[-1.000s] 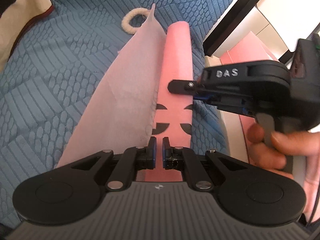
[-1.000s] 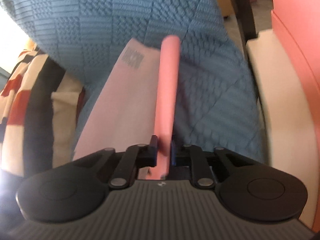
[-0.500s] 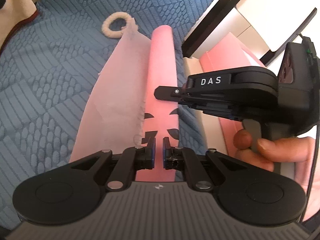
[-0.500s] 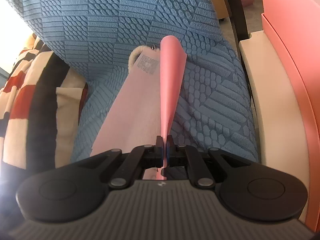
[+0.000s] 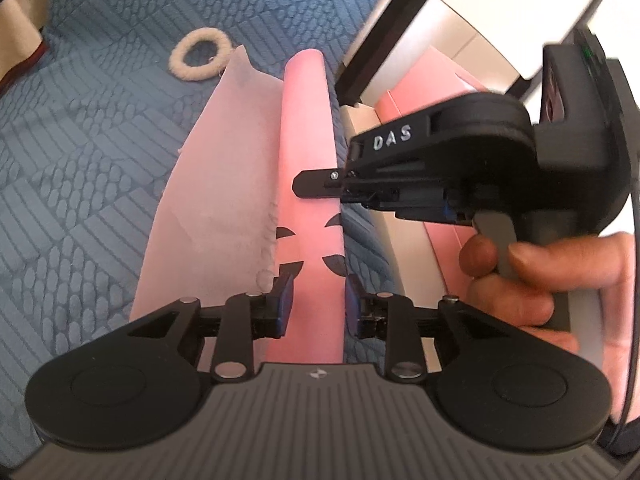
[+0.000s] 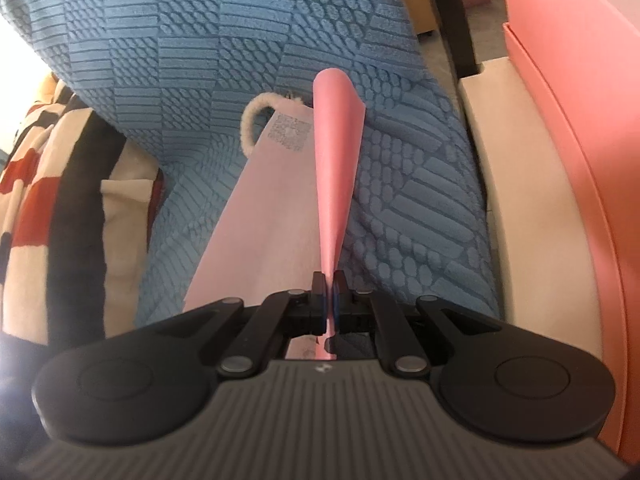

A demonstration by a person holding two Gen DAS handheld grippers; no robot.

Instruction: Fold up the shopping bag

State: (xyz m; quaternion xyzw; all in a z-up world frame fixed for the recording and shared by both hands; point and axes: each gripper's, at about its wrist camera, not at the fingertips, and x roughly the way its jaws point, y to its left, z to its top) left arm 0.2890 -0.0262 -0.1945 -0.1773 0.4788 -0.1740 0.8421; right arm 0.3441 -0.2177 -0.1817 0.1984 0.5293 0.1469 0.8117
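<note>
The pink shopping bag (image 5: pixel 308 128) lies on a blue textured blanket (image 5: pixel 80 160), its pale inner panel (image 5: pixel 224 184) flat and one long edge raised as a fold. A cream fluffy loop handle (image 5: pixel 200 60) sits at its far end. My left gripper (image 5: pixel 318 294) has its jaws opening; the fold runs between the pads, which stand at its sides. My right gripper (image 5: pixel 316 184), held by a hand (image 5: pixel 540 276), comes in from the right and pinches the fold further along. In the right wrist view the right gripper (image 6: pixel 329 292) is shut on the upright pink fold (image 6: pixel 336 152).
A striped red, black and cream cloth (image 6: pixel 44 208) lies at the blanket's left. On the right are a cream ledge (image 6: pixel 520 200), a pink box (image 6: pixel 580 140) and a black post (image 6: pixel 452 12). White furniture (image 5: pixel 500 20) stands beyond the blanket edge.
My left jaws have spread apart and the pink fold between them has widened. My right jaws closed from slightly apart to pinching the fold flat.
</note>
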